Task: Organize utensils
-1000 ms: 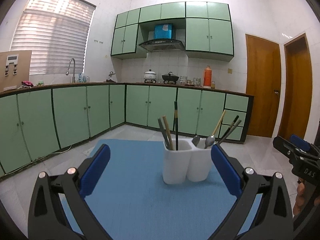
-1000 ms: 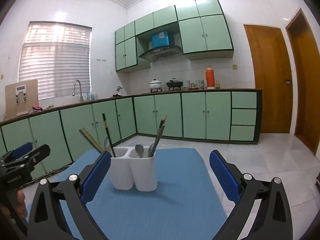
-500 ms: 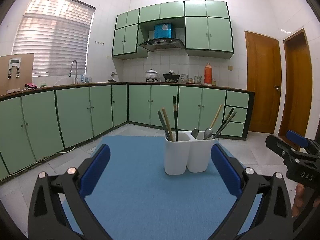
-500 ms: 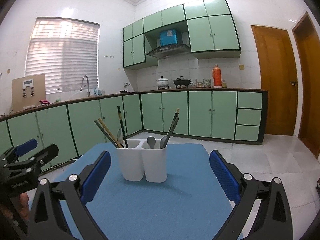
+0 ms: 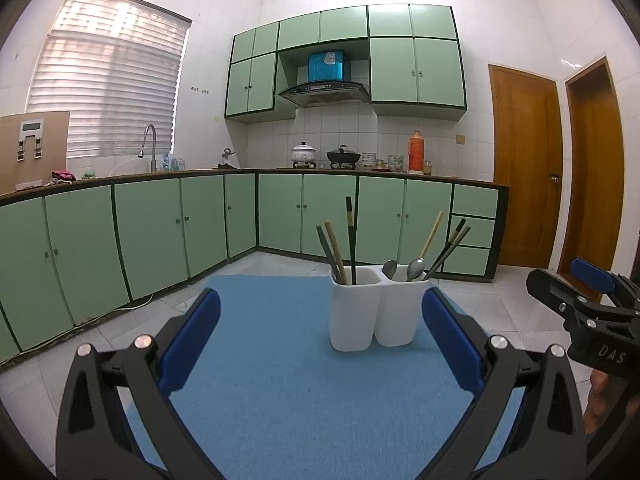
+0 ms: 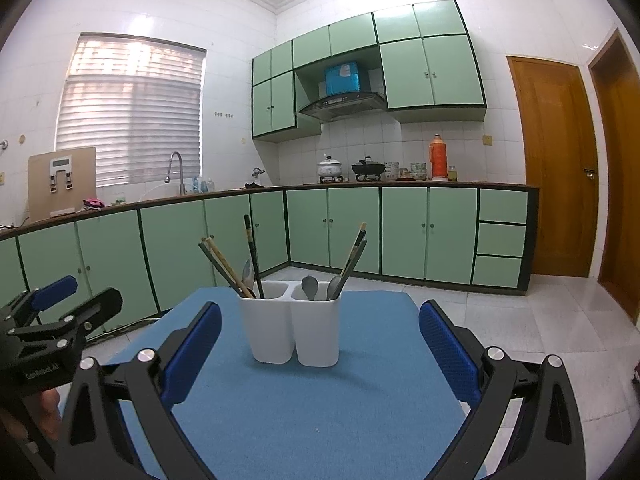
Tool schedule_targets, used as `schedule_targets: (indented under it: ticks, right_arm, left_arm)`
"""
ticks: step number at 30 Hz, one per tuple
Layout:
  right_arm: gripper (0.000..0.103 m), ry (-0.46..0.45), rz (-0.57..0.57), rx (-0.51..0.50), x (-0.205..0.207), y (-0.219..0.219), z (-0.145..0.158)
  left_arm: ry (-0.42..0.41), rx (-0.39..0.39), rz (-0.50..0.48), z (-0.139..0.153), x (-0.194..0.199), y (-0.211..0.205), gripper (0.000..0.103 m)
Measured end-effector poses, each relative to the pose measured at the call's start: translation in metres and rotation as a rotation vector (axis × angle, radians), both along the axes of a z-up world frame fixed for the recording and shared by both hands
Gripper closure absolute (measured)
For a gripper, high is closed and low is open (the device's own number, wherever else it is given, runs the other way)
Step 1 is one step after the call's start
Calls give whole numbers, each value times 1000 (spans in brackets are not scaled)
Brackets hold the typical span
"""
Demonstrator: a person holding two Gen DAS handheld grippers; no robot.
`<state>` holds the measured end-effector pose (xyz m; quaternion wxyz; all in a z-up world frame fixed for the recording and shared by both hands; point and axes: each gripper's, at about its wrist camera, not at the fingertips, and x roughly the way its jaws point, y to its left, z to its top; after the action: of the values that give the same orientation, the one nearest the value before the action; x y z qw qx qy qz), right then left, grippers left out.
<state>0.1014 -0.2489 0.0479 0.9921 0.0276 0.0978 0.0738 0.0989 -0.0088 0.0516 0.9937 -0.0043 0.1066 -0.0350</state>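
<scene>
Left gripper (image 5: 320, 340) and right gripper (image 6: 320, 340): jaws wide apart, empty. Between them, upright on blue mat (image 5: 280, 400), white holder (image 5: 376, 312) with chopsticks (image 5: 351, 240) and spoons (image 5: 415, 269).

White-tiled kitchen, green cabinets (image 5: 168, 236), blinded window (image 5: 108, 76), wooden doors (image 5: 524, 168), pale floor tiles.

Blue mat (image 5: 280, 400) over the tabletop, white 2-compartment utensil holder (image 5: 376, 312) standing on it

A blue mat (image 5: 280, 392) is spread just ahead of the gripper. Green cabinets (image 5: 160, 232) are seen beyond, with a faucet (image 5: 149, 144) to the left and doors (image 5: 524, 168) to the right.
</scene>
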Motion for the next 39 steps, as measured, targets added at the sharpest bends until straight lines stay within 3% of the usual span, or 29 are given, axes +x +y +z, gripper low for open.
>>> schedule_targets:
  ticks: [39]
  right_arm:
    - [6, -2, 11, -21, -3, 6, 0]
  left_arm:
    - [2, 10, 1, 0, 2, -4, 5]
